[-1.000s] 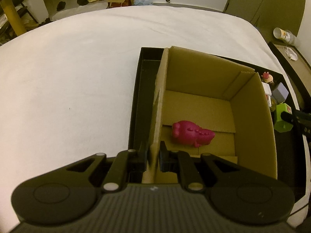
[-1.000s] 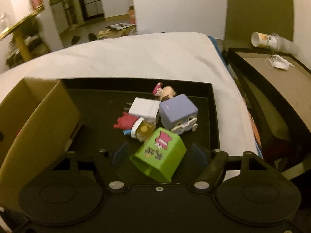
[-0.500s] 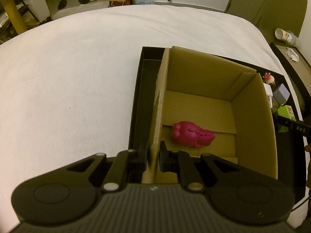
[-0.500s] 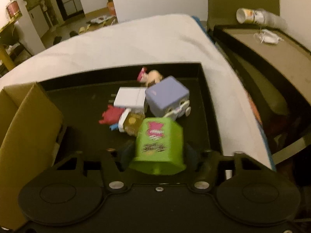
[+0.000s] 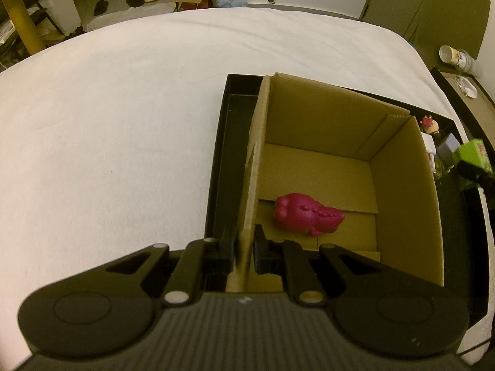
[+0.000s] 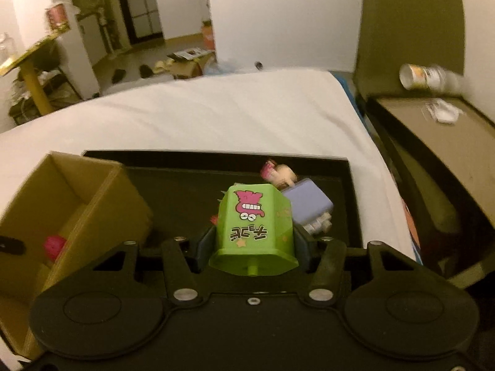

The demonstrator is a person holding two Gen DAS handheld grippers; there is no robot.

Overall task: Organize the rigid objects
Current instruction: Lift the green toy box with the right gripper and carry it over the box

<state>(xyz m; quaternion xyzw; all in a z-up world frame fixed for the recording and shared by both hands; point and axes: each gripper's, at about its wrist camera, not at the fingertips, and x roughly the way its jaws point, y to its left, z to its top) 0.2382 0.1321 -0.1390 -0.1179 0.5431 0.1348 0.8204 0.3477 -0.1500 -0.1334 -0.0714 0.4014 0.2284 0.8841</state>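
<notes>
My right gripper (image 6: pixel 253 244) is shut on a green toy block (image 6: pixel 255 225) with a pink cartoon face, held up above the black tray (image 6: pixel 185 160). The block also shows at the right edge of the left wrist view (image 5: pixel 475 154). My left gripper (image 5: pixel 243 252) is shut on the left wall of the cardboard box (image 5: pixel 324 117), which stands in the tray (image 5: pixel 229 117). A magenta toy (image 5: pixel 306 215) lies on the box floor. A purple cube (image 6: pixel 309 202) and a small figure (image 6: pixel 280 173) stay in the tray.
The tray rests on a white bed (image 5: pixel 123 108). A dark side table (image 6: pixel 433 142) with a tipped cup (image 6: pixel 423 77) stands to the right. The box (image 6: pixel 62 204) is left of my right gripper. More small toys (image 5: pixel 431 142) sit behind the box's right wall.
My right gripper closed on the green block and lifted it off the tray, tilting upward. My left gripper kept its hold on the box wall.
</notes>
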